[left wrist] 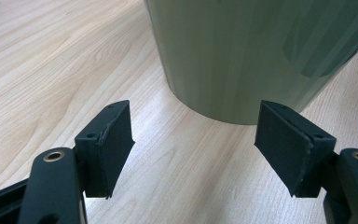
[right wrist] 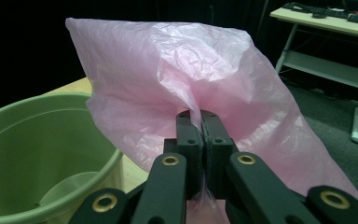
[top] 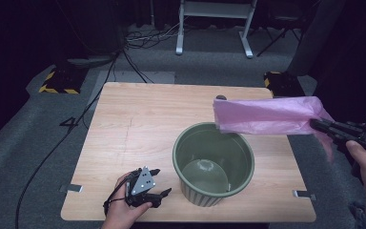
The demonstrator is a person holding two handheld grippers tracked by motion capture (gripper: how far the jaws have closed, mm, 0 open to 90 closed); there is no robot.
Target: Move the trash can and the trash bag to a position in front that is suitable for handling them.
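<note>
The right tongs (right wrist: 201,122) are clamped on a gathered fold of the pink plastic bag (top: 267,116), which hangs in the air stretched sideways above the far right rim of the green bin (top: 213,163); the left tongs (left wrist: 193,144) rest spread wide with nothing between them, on the wooden surface (top: 138,124) just beside the bin's near left side. The bag is thin, crinkled and translucent. Its mouth is hard to make out, and its lower edge is hidden behind the right tongs in the right gripper view.
</note>
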